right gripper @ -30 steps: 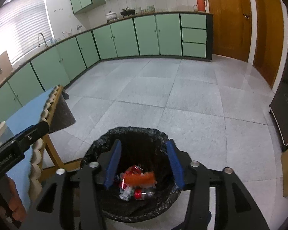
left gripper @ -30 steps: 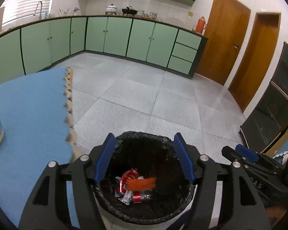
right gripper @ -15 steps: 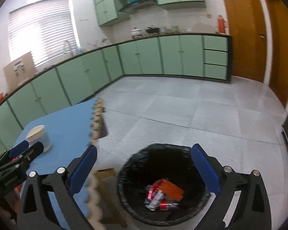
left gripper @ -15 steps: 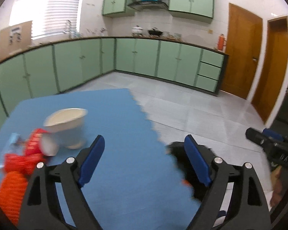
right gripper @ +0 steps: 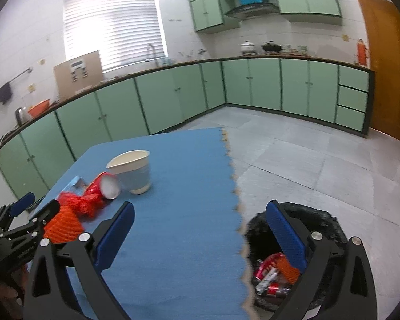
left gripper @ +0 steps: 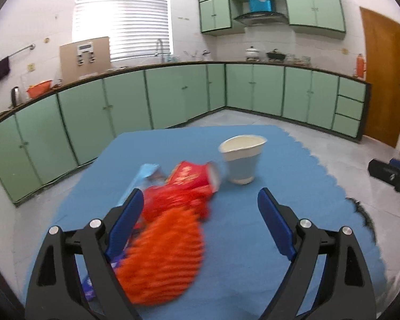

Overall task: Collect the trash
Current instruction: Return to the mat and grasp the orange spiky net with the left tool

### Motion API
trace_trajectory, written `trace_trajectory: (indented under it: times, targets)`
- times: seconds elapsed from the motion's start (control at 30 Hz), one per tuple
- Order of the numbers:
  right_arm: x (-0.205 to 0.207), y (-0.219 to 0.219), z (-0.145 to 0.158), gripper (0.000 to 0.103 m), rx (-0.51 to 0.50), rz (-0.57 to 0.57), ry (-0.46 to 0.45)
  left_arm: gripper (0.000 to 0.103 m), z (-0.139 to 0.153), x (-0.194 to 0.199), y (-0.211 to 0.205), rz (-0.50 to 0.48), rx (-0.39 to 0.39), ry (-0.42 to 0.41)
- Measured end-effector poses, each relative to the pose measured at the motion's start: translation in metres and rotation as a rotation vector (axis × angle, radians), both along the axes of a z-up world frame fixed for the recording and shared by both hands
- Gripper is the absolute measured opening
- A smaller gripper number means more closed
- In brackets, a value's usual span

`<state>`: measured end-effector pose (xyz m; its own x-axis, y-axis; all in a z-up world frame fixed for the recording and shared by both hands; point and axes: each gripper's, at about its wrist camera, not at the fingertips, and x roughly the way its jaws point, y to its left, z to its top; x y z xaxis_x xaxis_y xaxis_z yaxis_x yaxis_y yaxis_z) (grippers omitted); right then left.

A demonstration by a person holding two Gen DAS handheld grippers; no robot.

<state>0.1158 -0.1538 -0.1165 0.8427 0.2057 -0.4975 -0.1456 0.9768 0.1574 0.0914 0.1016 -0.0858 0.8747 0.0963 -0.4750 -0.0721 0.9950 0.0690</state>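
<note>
While both of my grippers tilt downward over the blue mat (left gripper: 240, 160), neither has hold of anything. My left gripper (left gripper: 200, 224) has its jaws spread wide, having just been opening; the orange mesh bag (left gripper: 162, 256) lies on the mat below them, close against the left finger, but the pads do not press on it. My right gripper (right gripper: 200, 234) stands as wide as it goes, its jaws also just opened, one finger over the mat and the other over the trash bin (right gripper: 322, 221), with nothing between them. From the right wrist view, my left gripper (right gripper: 26, 213) shows at the lower left, just above the mesh bag (right gripper: 64, 224).

Trash still sits on the mat: the mesh bag, a red crumpled wrapper (left gripper: 176, 202) touching its far end, a red cup (left gripper: 197, 176) tipped on its side, a pale blue wrapper (left gripper: 144, 176) behind it, and a white paper cup (left gripper: 242, 157) standing upright just beside the red one. Motion blur softens the nearer pieces. Lined with a black bag, the bin stands on the floor beside the mat's jagged edge, and red and orange litter (right gripper: 274, 274) lies at its bottom.

Around the room run green cabinets (left gripper: 173, 93) under a dark counter, with a blind-covered window (left gripper: 122, 16) above the tap, upper cupboards, pots on the stove, and a brown wooden door (left gripper: 381, 77) at the right. Grey tiles cover the floor (right gripper: 306, 154).
</note>
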Motion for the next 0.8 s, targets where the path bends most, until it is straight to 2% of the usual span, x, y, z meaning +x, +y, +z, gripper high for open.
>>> trace_trajectory:
  times: [0.37,0.43,0.5,0.67,0.73,0.77,0.8]
  targets:
    - [-0.008,0.050,-0.011,0.097,-0.014,0.090,0.007,0.085,-0.022,-0.007,0.026,0.005,-0.006,0.045]
    - [-0.008,0.054,-0.011,0.097,-0.018,0.097,0.006,0.081,-0.026,-0.003,0.029,0.004,-0.017,0.062]
    - [-0.008,0.057,-0.011,0.097,-0.022,0.103,0.004,0.068,-0.031,-0.002,0.031,0.000,-0.030,0.081]
    - [-0.008,0.060,-0.011,0.097,-0.027,0.106,0.010,0.044,-0.038,-0.006,0.029,-0.037,-0.058,0.111]
    - [-0.008,0.061,-0.012,0.097,-0.029,0.109,0.013,0.042,-0.040,-0.008,0.026,-0.052,-0.076,0.117]
    - [-0.008,0.062,-0.012,0.097,-0.031,0.110,0.014,0.044,-0.041,-0.008,0.024,-0.056,-0.076,0.120]
    - [-0.008,0.063,-0.012,0.097,-0.033,0.112,0.014,0.050,-0.043,-0.008,0.022,-0.061,-0.074,0.123]
